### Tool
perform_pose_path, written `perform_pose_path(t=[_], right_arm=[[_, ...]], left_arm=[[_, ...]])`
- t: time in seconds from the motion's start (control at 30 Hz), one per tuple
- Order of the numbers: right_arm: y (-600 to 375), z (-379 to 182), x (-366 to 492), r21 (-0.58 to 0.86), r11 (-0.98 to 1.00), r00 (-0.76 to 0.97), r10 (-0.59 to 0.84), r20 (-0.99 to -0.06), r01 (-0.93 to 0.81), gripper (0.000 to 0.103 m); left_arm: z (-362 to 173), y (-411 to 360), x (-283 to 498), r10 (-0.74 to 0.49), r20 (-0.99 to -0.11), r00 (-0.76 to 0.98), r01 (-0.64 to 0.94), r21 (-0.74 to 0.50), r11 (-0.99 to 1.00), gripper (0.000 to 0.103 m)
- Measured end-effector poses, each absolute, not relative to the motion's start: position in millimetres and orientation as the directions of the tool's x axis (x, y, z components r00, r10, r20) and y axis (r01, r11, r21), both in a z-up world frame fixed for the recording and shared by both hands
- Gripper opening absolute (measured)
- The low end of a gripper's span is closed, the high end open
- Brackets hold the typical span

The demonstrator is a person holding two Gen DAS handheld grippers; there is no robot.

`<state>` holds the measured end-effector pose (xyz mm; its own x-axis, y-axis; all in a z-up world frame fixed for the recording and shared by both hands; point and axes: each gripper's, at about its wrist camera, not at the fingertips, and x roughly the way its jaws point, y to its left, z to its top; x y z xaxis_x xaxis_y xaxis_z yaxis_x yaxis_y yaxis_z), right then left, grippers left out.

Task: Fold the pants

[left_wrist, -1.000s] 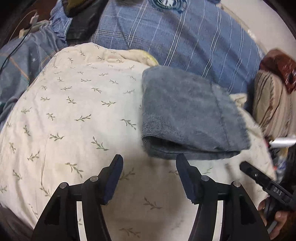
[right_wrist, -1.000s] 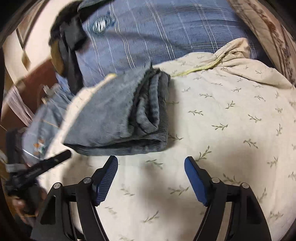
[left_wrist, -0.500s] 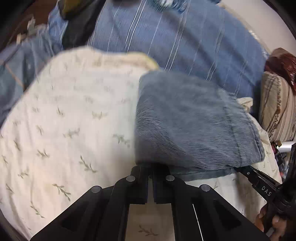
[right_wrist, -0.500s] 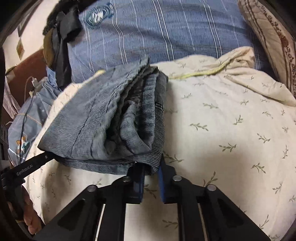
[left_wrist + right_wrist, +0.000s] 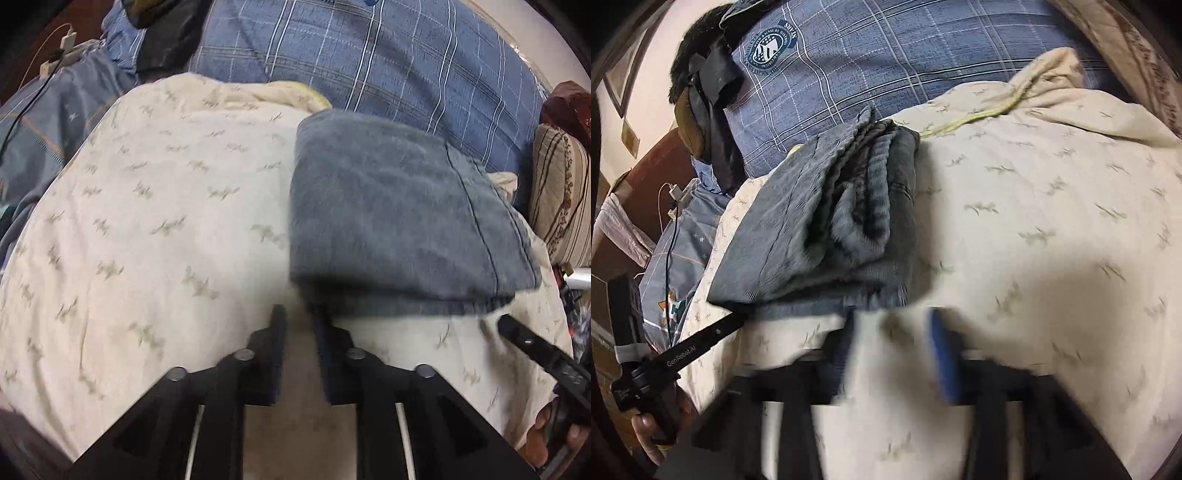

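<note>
Nearest in left wrist view: left gripper, black fingers with dark pads, jaws parted by a narrow gap, just opening, nothing between them; tips just short of the near left corner of the folded grey-blue corduroy pants. Off to the right, the black finger of the other tool, with part of a hand under it.

Nearest in right wrist view: right gripper, blurred, blue pads standing wide, just opening, only bedding showing in the gap. Folded stack lying just beyond the left pad, layered edges facing the camera.

Pants resting flat on a cream quilt with small leaf sprigs. Behind: blue plaid bedding with a round badge, a striped beige cushion at right, a white charger and cable at left.
</note>
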<state>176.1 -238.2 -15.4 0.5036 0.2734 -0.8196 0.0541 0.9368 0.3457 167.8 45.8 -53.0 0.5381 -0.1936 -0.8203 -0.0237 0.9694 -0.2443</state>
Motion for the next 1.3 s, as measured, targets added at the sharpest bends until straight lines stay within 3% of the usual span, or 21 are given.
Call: perform_pose_path(t=[0.03,0.17,0.33,0.57,0.9,1.07,1.3], right_arm=[[-239,-13,168,0.344,0.937,0.508,0.264,-0.82,0.068,0.065],[-233,-22,143,0.375,0.923,0.46,0.297,-0.837,0.088,0.07],[-207,-25,138,0.243,0.97,0.439,0.21,-0.874,0.019,0.081],[-209,-26,133,0.21,0.976,0.439,0.164,-0.884,0.059,0.09],[-200,-28,119,0.092,0.995,0.425,0.072,-0.902,0.027,0.09],[-200,-29,118,0.09,0.996,0.429,0.069,-0.901,0.028,0.09],[-190,-31,116,0.018,1.0,0.439,0.017,-0.898,-0.001,0.09]], left_arm=[[-51,46,161,-0.19,-0.82,0.539,-0.03,-0.244,0.969,0.034],[-46,33,135,-0.166,-0.819,0.549,-0.019,-0.211,0.977,0.06],[-53,14,123,-0.102,-0.841,0.531,0.003,-0.119,0.993,0.077],[-52,15,120,-0.121,-0.838,0.532,0.018,-0.131,0.991,0.081],[-56,18,114,-0.123,-0.843,0.523,-0.007,-0.149,0.989,0.082],[-57,13,115,-0.116,-0.857,0.502,0.017,-0.124,0.992,0.091],[-57,10,120,-0.111,-0.868,0.484,0.05,-0.1,0.994,0.092]])
